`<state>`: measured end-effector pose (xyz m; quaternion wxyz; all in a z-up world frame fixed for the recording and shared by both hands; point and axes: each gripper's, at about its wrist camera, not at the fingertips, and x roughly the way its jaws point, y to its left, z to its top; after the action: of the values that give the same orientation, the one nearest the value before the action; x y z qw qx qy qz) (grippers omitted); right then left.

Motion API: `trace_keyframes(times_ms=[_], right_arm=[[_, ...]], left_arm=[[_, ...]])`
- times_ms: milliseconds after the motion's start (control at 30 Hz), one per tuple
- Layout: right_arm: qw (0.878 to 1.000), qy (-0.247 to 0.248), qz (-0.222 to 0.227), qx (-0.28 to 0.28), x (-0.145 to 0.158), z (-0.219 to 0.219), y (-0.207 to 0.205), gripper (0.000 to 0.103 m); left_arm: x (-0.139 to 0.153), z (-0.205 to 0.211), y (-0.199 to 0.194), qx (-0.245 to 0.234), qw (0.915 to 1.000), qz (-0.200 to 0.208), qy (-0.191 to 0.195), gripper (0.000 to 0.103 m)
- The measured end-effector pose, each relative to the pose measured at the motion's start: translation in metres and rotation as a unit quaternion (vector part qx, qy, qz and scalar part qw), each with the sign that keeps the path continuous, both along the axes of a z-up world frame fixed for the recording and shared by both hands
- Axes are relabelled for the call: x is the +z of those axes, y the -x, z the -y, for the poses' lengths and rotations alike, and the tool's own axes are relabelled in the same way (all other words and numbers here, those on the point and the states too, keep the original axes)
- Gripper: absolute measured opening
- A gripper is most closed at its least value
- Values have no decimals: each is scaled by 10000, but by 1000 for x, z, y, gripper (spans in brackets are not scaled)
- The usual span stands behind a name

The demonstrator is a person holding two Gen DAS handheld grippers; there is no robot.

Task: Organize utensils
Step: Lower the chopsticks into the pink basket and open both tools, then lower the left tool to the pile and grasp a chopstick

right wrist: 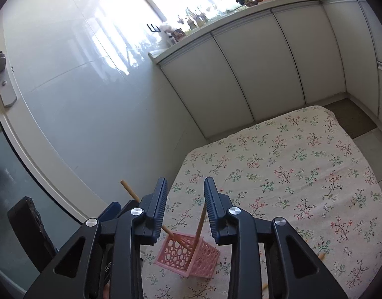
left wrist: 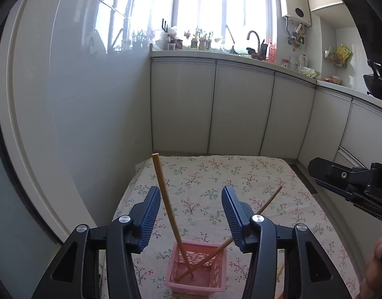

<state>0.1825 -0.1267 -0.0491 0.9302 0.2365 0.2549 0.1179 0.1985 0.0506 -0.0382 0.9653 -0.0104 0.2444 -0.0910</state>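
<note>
A small pink basket (left wrist: 196, 269) with round holes punched through its walls stands at the near edge of the desk (left wrist: 240, 174), which is covered in a flowered cloth. Two plain wooden chopsticks stand in it, crossing near the bottom: one chopstick (left wrist: 166, 199) leans steeply up to the left, the other chopstick (left wrist: 255, 214) slants low to the right. The left tool (left wrist: 191, 211) hangs just above the basket, spread, pinching nothing. The right tool (right wrist: 184, 204) is also parted, its pads touching neither stick.

Right tongs (left wrist: 315, 172) cut off at the frame edge (windowsill clutter (left wrist: 198, 39) unreadable).
</note>
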Motion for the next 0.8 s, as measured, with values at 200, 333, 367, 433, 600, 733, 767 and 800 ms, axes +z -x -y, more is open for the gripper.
trace_keyframes(times_ms=[200, 333, 367, 433, 600, 733, 767, 800], right_arm=[[9991, 324, -260, -123, 10, 22, 24, 46], [9971, 561, -495, -162, 12, 38, 39, 55], [9963, 624, -559, -181, 11, 42, 43, 59], [9948, 709, -702, -199, 7, 52, 51, 67], [9891, 800, -1197, -301, -12, 76, 66, 73], [9809, 981, -1621, -447, -30, 91, 73, 74], [9787, 1003, -1731, -472, -34, 93, 74, 74], [9763, 1019, -1843, -489, -39, 96, 75, 74]], left_arm=[[3, 9, 20, -14, 9999, -73, -146, 78], [0, 16, 30, -73, 9994, -271, -207, 85], [-1, 18, 32, -114, 9991, -360, -214, 86], [-6, 21, 35, -207, 9979, -546, -263, 86], [-23, 35, 45, -479, 9922, -1052, -477, 88], [-35, 52, 52, -718, 9865, -1359, -571, 88], [-37, 57, 54, -799, 9848, -1422, -592, 88], [-38, 61, 56, -861, 9835, -1468, -622, 88]])
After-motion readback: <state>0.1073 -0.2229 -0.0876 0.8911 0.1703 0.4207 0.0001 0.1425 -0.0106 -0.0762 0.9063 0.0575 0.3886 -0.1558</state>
